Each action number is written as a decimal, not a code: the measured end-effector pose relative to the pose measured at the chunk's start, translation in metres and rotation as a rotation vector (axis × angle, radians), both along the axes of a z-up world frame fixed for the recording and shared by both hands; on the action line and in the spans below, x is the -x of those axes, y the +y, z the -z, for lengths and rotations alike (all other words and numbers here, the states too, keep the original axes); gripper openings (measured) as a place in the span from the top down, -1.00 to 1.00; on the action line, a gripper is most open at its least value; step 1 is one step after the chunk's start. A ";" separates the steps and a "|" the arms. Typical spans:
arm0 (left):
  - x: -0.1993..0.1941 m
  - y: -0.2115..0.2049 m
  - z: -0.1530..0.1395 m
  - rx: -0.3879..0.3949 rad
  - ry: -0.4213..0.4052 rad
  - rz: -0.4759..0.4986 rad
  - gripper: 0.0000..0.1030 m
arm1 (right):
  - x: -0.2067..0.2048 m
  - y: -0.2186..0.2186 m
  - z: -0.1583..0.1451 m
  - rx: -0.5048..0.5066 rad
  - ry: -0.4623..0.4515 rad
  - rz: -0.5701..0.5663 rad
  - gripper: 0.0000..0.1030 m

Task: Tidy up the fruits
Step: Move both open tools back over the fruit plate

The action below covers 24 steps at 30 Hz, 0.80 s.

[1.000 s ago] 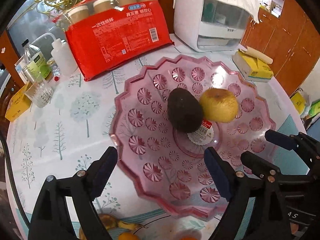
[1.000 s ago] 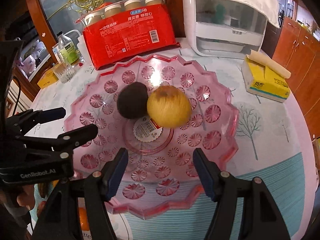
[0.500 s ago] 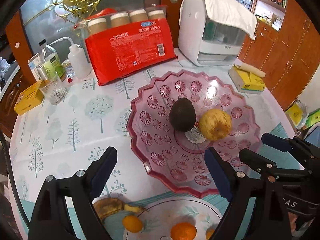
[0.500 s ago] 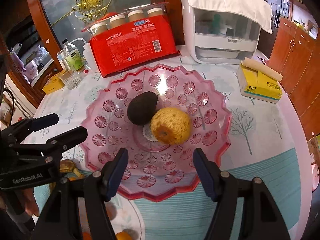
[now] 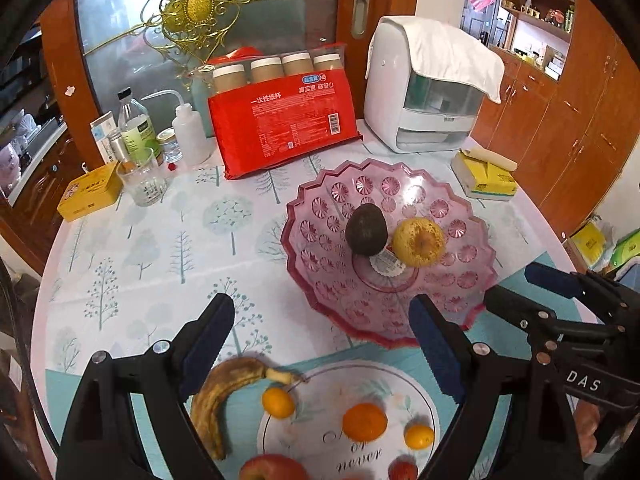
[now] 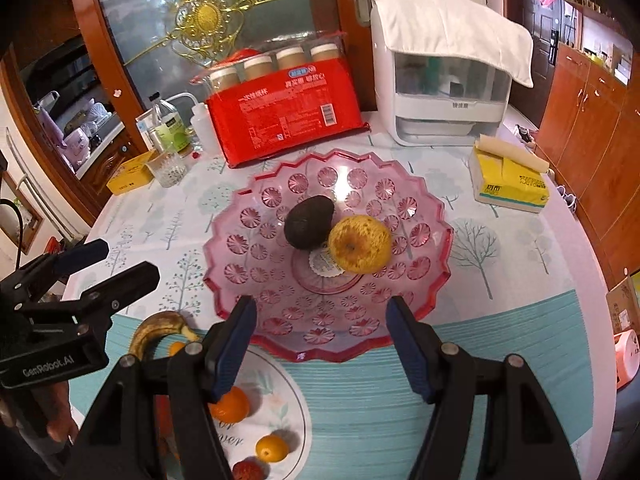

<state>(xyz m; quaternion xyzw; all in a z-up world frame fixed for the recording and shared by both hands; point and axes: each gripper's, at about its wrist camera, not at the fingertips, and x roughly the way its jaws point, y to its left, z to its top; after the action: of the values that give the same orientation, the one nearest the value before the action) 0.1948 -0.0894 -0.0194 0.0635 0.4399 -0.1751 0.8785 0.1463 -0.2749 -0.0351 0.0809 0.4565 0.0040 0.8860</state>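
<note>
A pink glass fruit plate (image 5: 472, 300) (image 6: 424, 288) holds a dark avocado (image 5: 366, 229) (image 6: 309, 221) and a yellow pear (image 5: 418, 241) (image 6: 360, 243), touching each other. Nearer me on the table lie a browned banana (image 5: 218, 396) (image 6: 152, 334), an orange (image 5: 365, 421) (image 6: 231, 404), small mandarins (image 5: 278, 402) (image 6: 272, 448), a red apple (image 5: 272, 470) and a lychee (image 6: 248, 471). My left gripper (image 5: 320, 340) is open and empty above the banana and mandarins. My right gripper (image 6: 322, 340) is open and empty over the plate's near rim.
At the back stand a red pack of paper cups (image 5: 280, 120), a white appliance under a cloth (image 5: 432, 92), bottles (image 5: 136, 128), a glass (image 5: 144, 180) and a yellow box (image 5: 90, 190). A yellow tissue pack (image 6: 508, 182) lies at the right. The round table's edge curves close by.
Both grippers have pulled back and up from the pink plate. The plate looks smaller, and the banana, oranges and apple on the near table have come into view. Both stay open.
</note>
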 end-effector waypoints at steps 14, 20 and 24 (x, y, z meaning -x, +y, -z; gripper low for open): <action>0.064 0.018 -0.031 -0.034 -0.027 -0.023 -0.72 | 0.048 0.012 -0.028 -0.008 -0.040 -0.028 -0.31; 0.094 0.027 -0.044 -0.059 -0.077 -0.060 -0.82 | 0.068 0.019 -0.040 -0.015 -0.063 -0.050 -0.31; 0.110 0.039 -0.046 -0.065 -0.091 -0.106 -0.82 | 0.082 0.027 -0.046 -0.016 -0.078 -0.076 -0.31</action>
<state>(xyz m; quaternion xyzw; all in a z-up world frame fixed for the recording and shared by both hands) 0.0849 -0.0505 0.0262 0.0764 0.4075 -0.1111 0.9032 0.0643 -0.2481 0.0108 0.0704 0.4244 0.0443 0.9016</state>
